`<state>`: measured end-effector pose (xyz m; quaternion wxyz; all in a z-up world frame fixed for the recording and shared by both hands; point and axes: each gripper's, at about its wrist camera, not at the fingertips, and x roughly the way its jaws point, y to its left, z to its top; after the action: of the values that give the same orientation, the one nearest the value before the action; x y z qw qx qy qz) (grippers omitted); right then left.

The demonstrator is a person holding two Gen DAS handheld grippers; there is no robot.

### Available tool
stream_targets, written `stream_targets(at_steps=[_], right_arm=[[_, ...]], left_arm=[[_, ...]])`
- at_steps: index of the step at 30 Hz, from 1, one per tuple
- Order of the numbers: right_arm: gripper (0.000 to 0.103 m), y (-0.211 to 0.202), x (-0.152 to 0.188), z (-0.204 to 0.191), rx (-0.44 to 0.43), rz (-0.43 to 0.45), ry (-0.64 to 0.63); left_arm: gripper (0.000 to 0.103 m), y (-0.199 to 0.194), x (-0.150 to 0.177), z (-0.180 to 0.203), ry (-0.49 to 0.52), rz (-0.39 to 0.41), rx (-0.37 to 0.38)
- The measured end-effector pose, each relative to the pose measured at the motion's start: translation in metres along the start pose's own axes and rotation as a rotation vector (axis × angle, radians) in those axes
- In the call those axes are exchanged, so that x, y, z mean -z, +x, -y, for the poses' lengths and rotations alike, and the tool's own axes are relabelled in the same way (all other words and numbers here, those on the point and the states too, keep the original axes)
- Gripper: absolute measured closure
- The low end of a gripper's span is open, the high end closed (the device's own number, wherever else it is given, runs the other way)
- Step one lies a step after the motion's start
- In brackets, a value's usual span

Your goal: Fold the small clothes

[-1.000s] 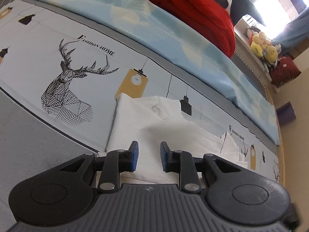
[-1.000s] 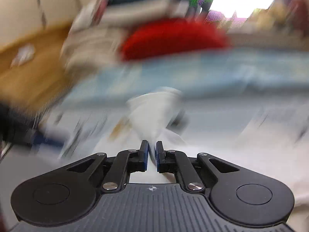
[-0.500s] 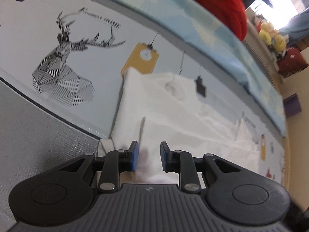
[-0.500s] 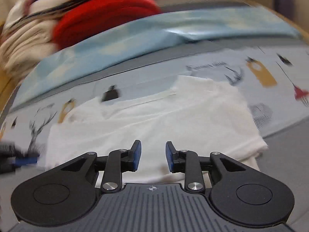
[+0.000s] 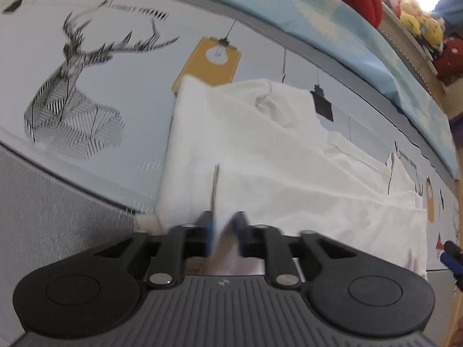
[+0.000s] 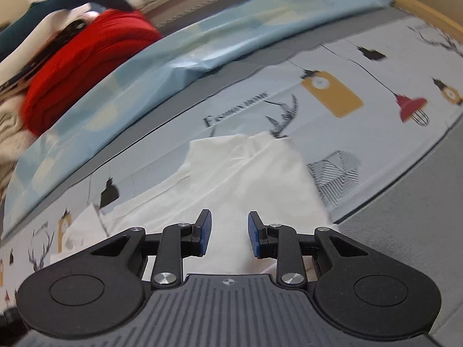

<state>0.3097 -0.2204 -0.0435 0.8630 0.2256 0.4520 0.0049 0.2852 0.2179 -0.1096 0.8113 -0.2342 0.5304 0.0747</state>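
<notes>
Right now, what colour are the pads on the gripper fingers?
Blue pads, clearest in the right wrist view.

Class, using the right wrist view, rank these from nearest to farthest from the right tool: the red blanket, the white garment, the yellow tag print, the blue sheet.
1. white garment, right under the right tool.
2. yellow tag print, ahead on the right.
3. blue sheet, a band across the back.
4. red blanket, far left, beyond the sheet.
</notes>
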Motion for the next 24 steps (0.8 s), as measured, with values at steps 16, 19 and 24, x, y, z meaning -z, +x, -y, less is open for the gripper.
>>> stream_targets(at_steps=[16,19,24], right_arm=[[0.074,0.036,0.015,0.049,0.167,-0.141,0.105],[0.074,0.036,0.015,0.059,0.295,-0.119,0.109],[0.073,0.019,0.01,0.069,0.29,-0.025,0.201]], left_arm=[[0.092,-0.048,-0.021,-0.011,-0.053,0.17,-0.049],[0.092,-0.036,-0.02,-0.015,-0.077,0.114,-0.011],[0.092,-0.026,-0.014,-0.015,-0.077,0.074,-0.006]])
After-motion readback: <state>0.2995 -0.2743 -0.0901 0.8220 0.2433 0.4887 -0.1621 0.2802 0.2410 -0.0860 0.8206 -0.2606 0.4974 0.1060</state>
